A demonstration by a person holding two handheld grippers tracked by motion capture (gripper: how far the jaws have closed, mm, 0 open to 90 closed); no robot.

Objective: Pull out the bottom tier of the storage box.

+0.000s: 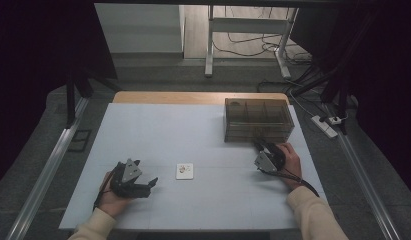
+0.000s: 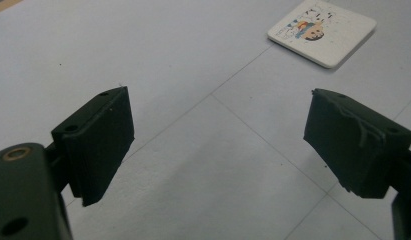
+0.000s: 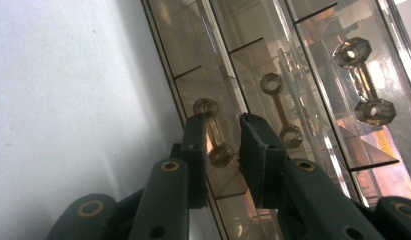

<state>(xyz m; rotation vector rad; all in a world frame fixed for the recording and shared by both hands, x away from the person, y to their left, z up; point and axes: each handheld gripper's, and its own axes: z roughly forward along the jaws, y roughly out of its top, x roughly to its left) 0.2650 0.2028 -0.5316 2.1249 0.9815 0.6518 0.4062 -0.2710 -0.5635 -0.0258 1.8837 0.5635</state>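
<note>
Smoky clear drawer box (image 1: 258, 119) near table's far right corner; right gripper (image 3: 224, 142) jaws pinching its amber dumbbell handle (image 3: 213, 131); left gripper (image 2: 218, 145) jaws spread.

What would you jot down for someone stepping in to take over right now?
Right gripper: at the front of the clear drawer box, jaws closed around the leftmost drawer handle; whether the pads press on it is unclear.
Left gripper: jaws open, holding nothing, resting low over the table.
A small printed white tile lies on the table between the two grippers.
Done: handle reached. All drawers look shut.
Left: probably pull that drawer open, and perhaps put the tile inside.
</note>
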